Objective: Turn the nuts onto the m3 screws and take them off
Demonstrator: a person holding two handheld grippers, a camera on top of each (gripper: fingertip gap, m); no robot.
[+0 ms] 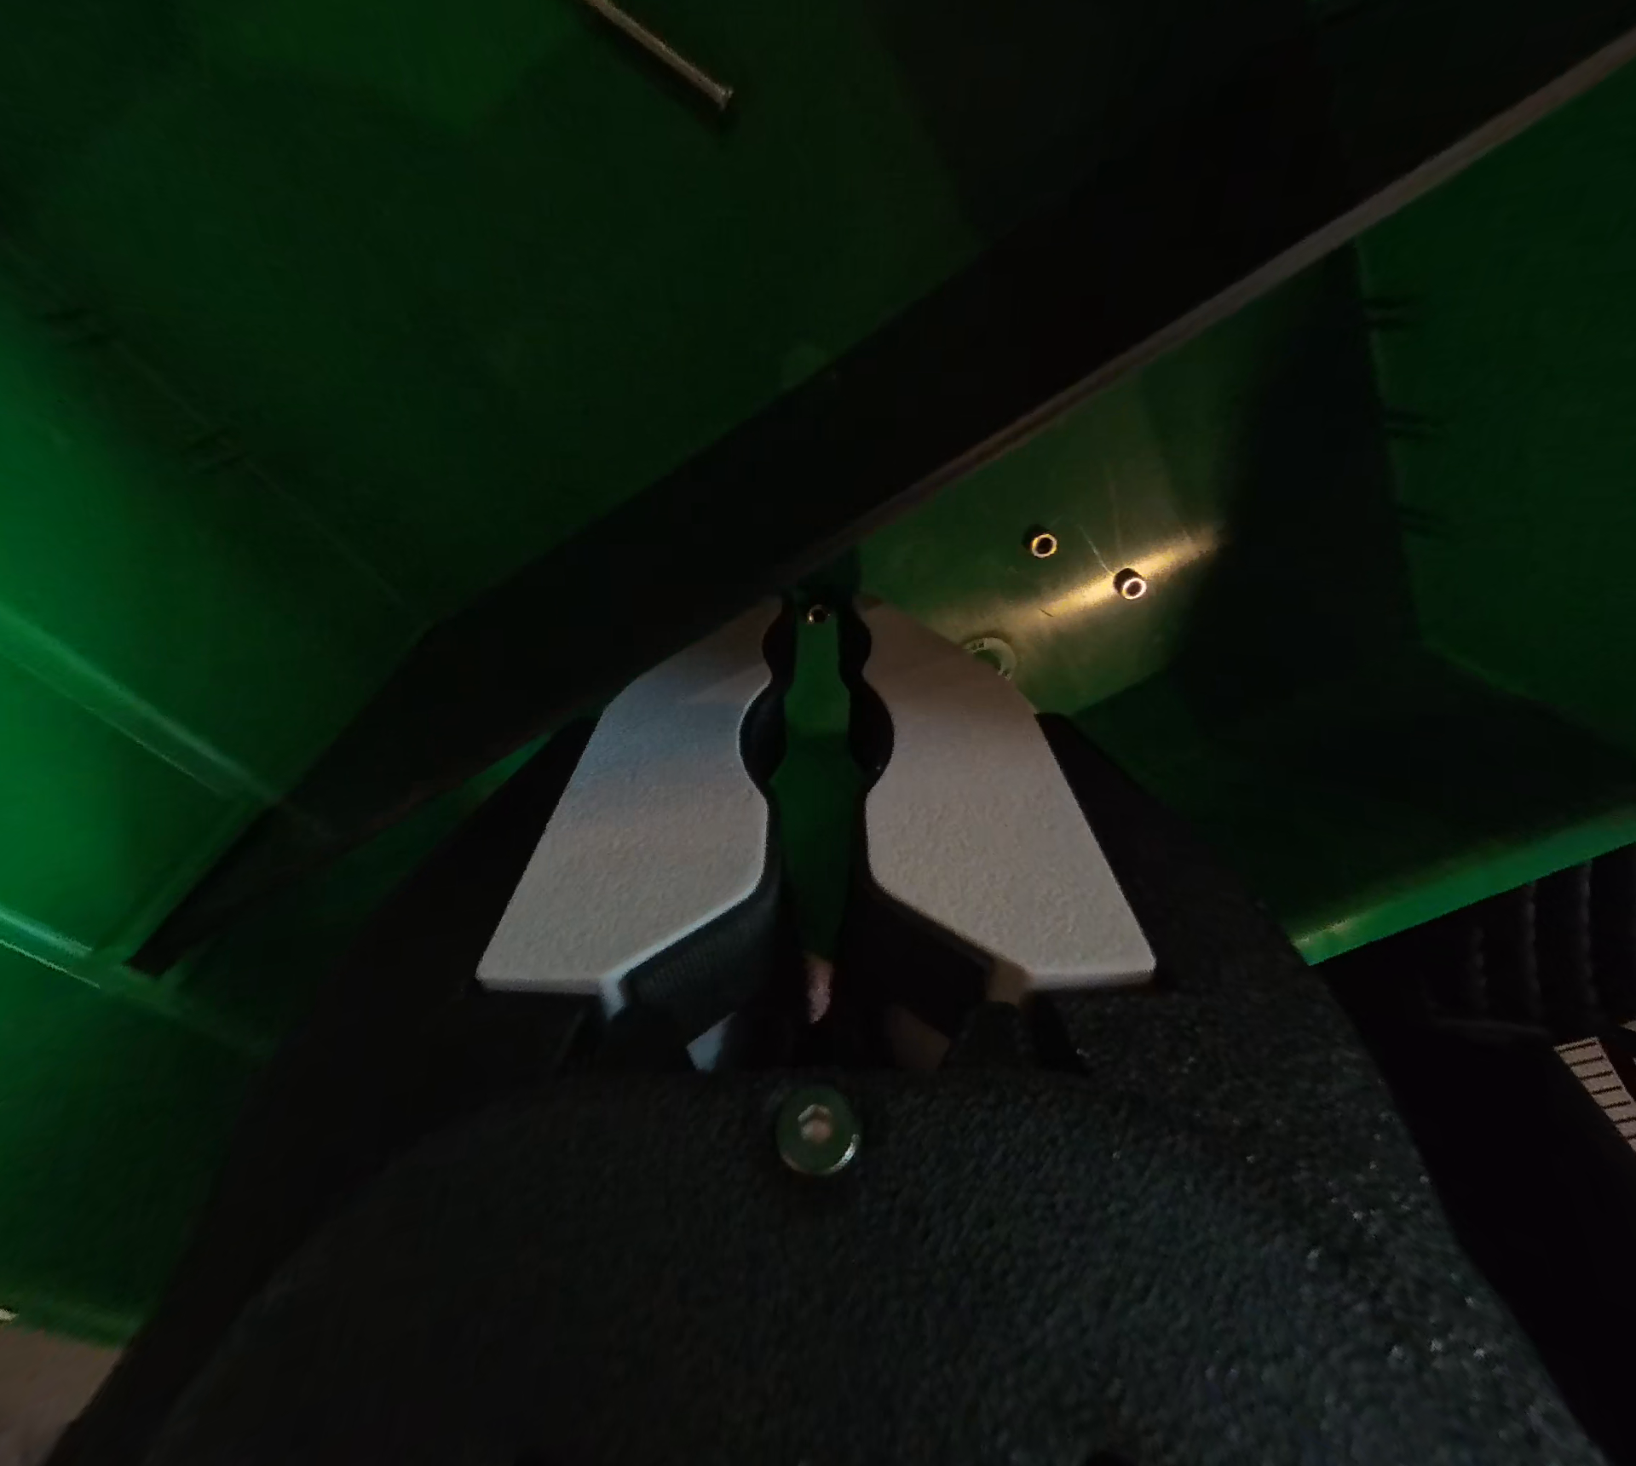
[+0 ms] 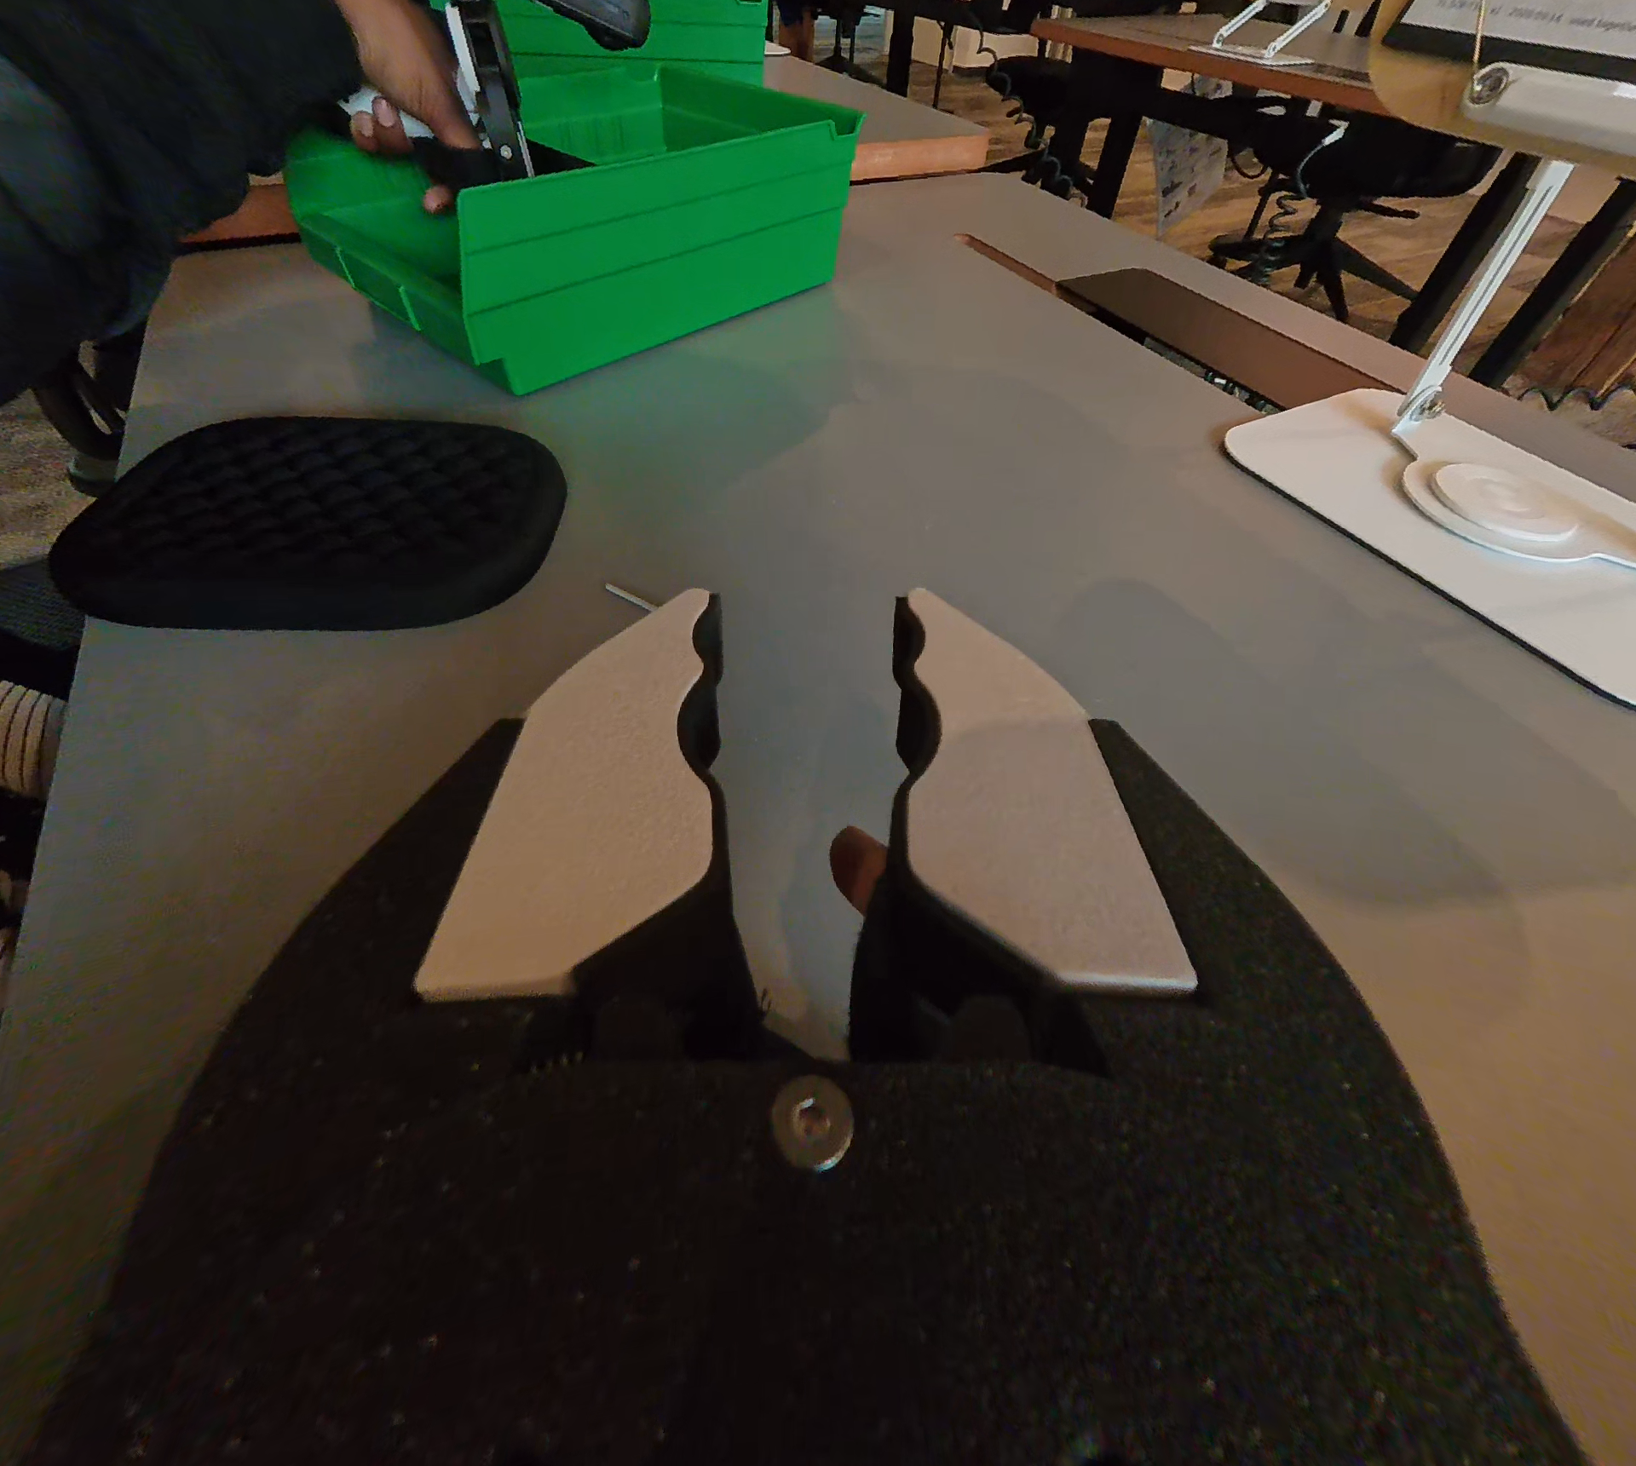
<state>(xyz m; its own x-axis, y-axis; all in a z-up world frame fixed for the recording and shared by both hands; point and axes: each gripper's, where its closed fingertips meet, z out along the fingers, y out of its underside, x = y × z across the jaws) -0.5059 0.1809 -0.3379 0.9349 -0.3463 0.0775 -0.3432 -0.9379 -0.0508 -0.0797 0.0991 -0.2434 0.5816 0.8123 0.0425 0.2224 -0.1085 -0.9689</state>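
A small brass-ringed nut (image 1: 816,613) was being picked from the green plastic bin (image 2: 655,255) by the left gripper (image 1: 816,627), its narrowed tips flanking it, firm contact undeterminable; the right gripper (image 2: 806,627) waited spread and bare, and a lift seemed due next.

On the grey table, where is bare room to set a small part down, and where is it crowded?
Free: the grey table between the green bin, the black mesh pad and the white stand base, ahead of the right gripper. Crowded: inside the bin, where the left gripper reaches.
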